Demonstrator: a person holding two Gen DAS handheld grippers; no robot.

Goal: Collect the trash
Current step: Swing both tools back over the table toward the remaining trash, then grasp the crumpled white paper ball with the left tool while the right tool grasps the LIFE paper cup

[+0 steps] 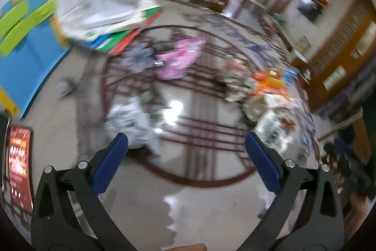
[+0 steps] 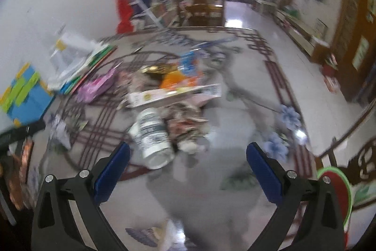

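Claws, left [image 1: 186, 141] and right [image 2: 188, 151], both spread, empty, above white canister [image 2: 151, 137] lying beside box [image 2: 174, 93] heaped with wrappers.

Wide-spread left claw [image 1: 186, 145] above littered floor [image 1: 141, 192]

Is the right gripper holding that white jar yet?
No, the right gripper is open and empty above the floor, and the white jar lies on its side ahead of the fingers, untouched.

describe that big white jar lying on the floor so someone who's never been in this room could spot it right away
Start at the heap of trash in the middle of the tiled floor, in front of the flat cardboard box. At the heap's near edge lies the white plastic jar, tipped on its side with its open mouth toward the camera. It is the only cylinder there, with a printed label.
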